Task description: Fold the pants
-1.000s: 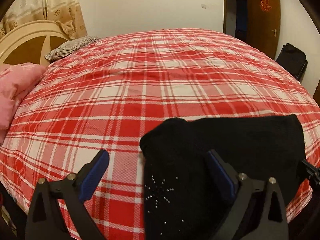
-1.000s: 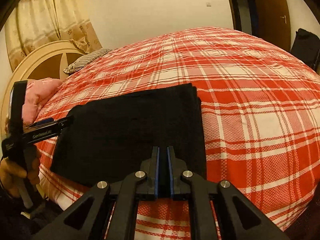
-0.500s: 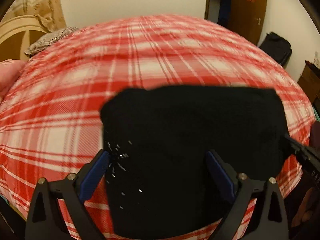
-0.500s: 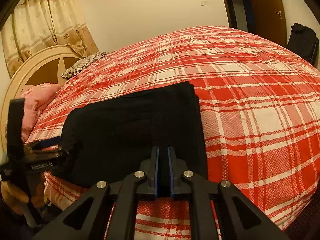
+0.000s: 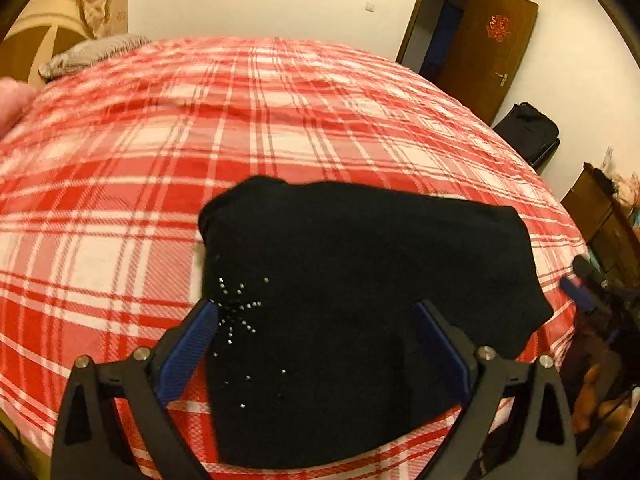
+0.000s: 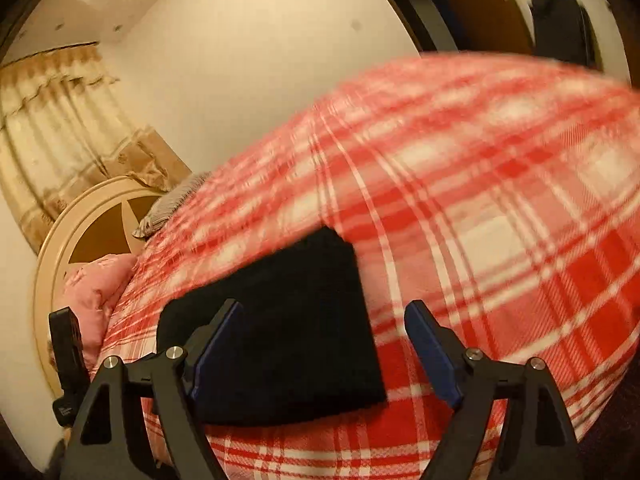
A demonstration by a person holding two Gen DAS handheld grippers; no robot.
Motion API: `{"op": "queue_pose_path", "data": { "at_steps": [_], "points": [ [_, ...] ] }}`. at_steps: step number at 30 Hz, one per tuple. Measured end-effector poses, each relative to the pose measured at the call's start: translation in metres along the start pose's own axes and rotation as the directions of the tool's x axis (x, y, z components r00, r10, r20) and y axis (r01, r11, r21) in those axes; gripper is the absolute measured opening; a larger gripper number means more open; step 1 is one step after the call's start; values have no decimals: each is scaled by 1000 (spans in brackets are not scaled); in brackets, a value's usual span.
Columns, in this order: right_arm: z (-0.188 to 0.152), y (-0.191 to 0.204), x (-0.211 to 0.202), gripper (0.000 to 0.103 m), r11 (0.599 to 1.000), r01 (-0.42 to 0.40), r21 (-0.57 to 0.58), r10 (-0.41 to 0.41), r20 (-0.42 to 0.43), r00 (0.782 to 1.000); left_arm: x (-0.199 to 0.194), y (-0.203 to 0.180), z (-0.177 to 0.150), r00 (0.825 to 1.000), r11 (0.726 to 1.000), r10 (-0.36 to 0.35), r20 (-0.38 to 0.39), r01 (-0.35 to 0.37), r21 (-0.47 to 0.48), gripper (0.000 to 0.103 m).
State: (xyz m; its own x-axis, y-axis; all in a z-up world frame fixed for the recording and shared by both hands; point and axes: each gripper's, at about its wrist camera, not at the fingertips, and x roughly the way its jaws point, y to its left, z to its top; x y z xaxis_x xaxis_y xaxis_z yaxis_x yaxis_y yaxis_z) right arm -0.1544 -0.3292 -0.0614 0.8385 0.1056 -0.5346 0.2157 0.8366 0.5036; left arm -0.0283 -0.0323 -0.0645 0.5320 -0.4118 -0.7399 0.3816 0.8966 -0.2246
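The black pants lie folded into a rough rectangle near the front edge of the bed, with a star of small silver studs near their left side. My left gripper hovers open above their near part, nothing between its blue pads. In the right wrist view the same pants lie just ahead, and my right gripper is open over their right edge with nothing held. The other gripper shows at the frame edge in each view.
A red and white plaid bedspread covers the bed. A pink blanket, a striped pillow and a round headboard sit at the left. A brown door and a black bag are at the right.
My right gripper has opened and let go of the pants, tilting and pulling back. The left gripper has swung rightward over the pants and stays open.
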Motion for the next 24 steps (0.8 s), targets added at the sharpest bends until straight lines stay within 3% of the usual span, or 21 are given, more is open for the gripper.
{"op": "queue_pose_path", "data": {
  "at_steps": [7, 12, 15, 18, 21, 24],
  "points": [
    [-25, 6, 33, 84, 999, -17, -28, 14, -101, 995, 7, -9, -4, 999, 998, 35, -5, -35, 48, 100],
    [-29, 15, 38, 84, 996, 29, -80, -36, -92, 995, 7, -1, -6, 997, 997, 74, 8, -74, 24, 101],
    [-27, 9, 40, 84, 999, 8, -43, -11, -89, 996, 12, 14, -8, 999, 998, 32, -17, -33, -57, 103],
    [-29, 15, 43, 83, 994, 38, -100, -49, -108, 993, 13, 8, -10, 999, 998, 43, -18, -43, -36, 103],
    [-35, 34, 47, 69, 966, 124, -226, -154, -123, 980, 14, 4, -11, 999, 998, 46, -19, -46, -30, 103],
    [-35, 38, 45, 52, 960, 123, -251, -159, -128, 979, 10, 13, -10, 1000, 996, -5, -13, 4, -92, 98]
  ]
}}
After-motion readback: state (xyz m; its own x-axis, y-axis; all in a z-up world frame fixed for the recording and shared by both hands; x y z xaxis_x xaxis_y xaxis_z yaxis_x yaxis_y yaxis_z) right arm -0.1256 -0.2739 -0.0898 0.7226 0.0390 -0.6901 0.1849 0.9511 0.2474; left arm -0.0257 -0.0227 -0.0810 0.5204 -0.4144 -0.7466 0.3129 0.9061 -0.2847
